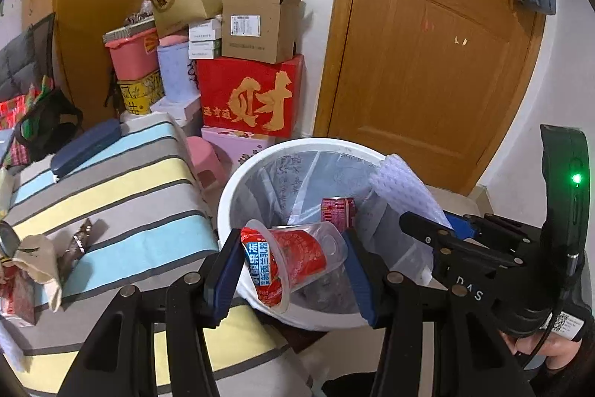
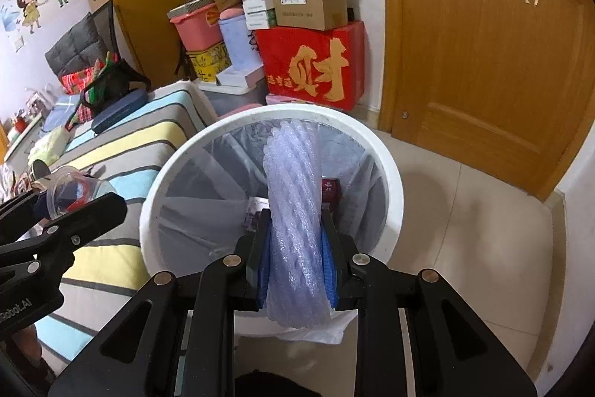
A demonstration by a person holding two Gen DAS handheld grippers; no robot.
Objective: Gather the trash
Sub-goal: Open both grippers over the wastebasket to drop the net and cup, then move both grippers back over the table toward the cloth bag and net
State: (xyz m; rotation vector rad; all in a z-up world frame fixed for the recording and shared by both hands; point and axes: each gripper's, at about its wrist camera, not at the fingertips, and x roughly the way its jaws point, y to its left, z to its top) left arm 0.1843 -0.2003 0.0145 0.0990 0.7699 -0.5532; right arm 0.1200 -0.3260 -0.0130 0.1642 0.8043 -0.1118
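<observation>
While over bin [image 1: 238, 181]: hand-held grippers clamping cup [image 1: 297, 255], wrap [image 2: 293, 218].

The red box [image 1: 250, 97] against the wall bears a large gold character 财 with smaller gold characters to its left that are too small to read. The red wrapper [image 1: 267, 266] inside the clear cup [image 1: 297, 259] carries white characters on a blue band, reading roughly 乳酸果蔬, and the right gripper [image 1: 461, 224] shows the letters "DAS" in the left wrist view, while the left gripper [image 2: 48, 207] shows "Robot.AI" in the right wrist view. The white label on the cardboard box [image 1: 256, 25] and the print on the red can [image 1: 337, 211] are too small to read.
</observation>
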